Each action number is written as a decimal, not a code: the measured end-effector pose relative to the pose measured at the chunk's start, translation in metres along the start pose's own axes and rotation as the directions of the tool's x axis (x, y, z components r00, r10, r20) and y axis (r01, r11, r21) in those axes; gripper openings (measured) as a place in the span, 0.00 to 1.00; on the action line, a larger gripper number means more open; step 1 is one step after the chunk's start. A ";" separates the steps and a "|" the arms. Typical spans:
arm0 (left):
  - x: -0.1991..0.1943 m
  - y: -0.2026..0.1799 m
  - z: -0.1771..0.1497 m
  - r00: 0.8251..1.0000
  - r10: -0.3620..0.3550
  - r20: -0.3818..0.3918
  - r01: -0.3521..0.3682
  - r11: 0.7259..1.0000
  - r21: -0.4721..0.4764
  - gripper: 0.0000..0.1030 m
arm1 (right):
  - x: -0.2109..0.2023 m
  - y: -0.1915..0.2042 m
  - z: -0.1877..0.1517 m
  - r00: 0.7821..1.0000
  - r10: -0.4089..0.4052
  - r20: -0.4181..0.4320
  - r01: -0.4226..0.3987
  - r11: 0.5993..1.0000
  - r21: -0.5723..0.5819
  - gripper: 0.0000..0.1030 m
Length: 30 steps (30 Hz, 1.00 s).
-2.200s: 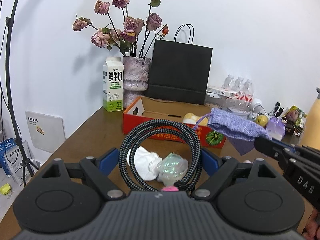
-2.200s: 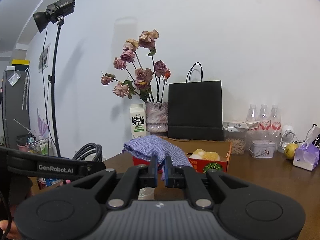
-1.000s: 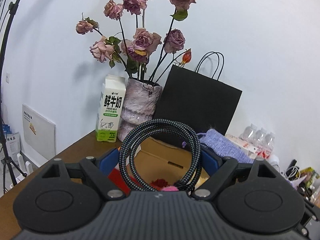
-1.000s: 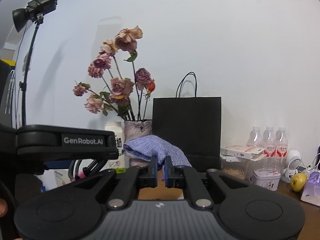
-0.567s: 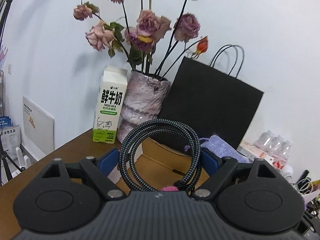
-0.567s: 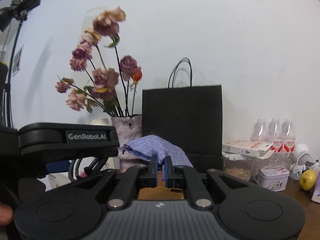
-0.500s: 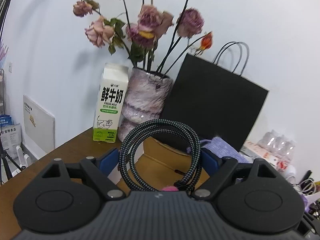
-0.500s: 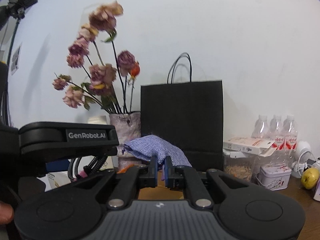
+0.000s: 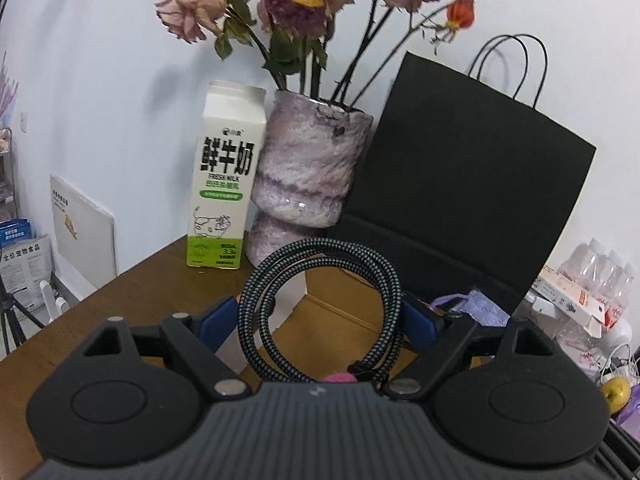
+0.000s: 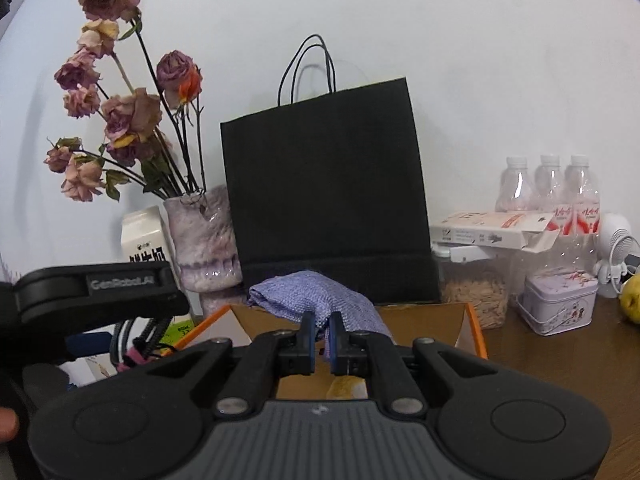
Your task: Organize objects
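My left gripper [image 9: 320, 314] is shut on a coiled black braided cable [image 9: 320, 304] with a pink tie and holds it above the open cardboard box [image 9: 340, 312]. My right gripper [image 10: 322, 330] is shut on a purple knitted pouch [image 10: 316, 300] and holds it over the same box [image 10: 440, 320]. The pouch also shows at the right in the left wrist view [image 9: 476, 306]. The left gripper with the cable [image 10: 136, 340] shows at the left of the right wrist view.
Behind the box stand a black paper bag [image 9: 460, 188], a marbled vase of dried roses [image 9: 308, 176] and a milk carton [image 9: 224, 192]. To the right are water bottles [image 10: 548, 184], a tin [image 10: 560, 304], a seed jar [image 10: 476, 296] and an apple [image 9: 616, 392].
Both grippers have moved forward and closer to the box, bag and vase, still holding the cable and the pouch. The view has dropped lower over the box.
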<state>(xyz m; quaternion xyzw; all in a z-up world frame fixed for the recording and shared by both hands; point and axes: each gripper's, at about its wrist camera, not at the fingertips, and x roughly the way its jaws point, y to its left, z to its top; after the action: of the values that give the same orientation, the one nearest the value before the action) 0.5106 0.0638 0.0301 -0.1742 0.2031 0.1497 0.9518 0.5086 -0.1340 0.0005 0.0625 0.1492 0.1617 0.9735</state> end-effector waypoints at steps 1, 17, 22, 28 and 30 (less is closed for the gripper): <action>0.001 -0.001 -0.001 1.000 -0.004 0.002 0.004 1.000 0.009 0.85 | 0.001 0.001 -0.001 1.000 -0.004 0.004 0.004 1.000 -0.010 0.05; 0.009 -0.023 -0.017 0.996 -0.040 0.078 0.028 0.988 0.152 1.00 | 0.012 0.010 -0.013 0.997 -0.064 -0.051 0.060 0.995 -0.075 0.08; 0.011 -0.018 -0.016 0.998 -0.033 0.050 0.026 0.992 0.122 1.00 | 0.021 0.003 -0.017 0.987 -0.108 -0.118 0.103 0.994 -0.042 0.98; 0.012 -0.016 -0.016 1.000 -0.017 0.026 0.014 0.995 0.100 1.00 | 0.021 0.002 -0.017 0.986 -0.111 -0.124 0.107 0.994 -0.036 1.00; 0.012 -0.015 -0.015 1.000 -0.014 0.015 0.012 0.995 0.094 1.00 | 0.021 0.002 -0.016 0.985 -0.111 -0.129 0.108 0.994 -0.035 1.00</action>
<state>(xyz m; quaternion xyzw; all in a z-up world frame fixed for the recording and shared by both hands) 0.5217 0.0468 0.0163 -0.1293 0.2012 0.1353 0.9615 0.5222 -0.1244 -0.0201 0.0298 0.2136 0.1137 0.9698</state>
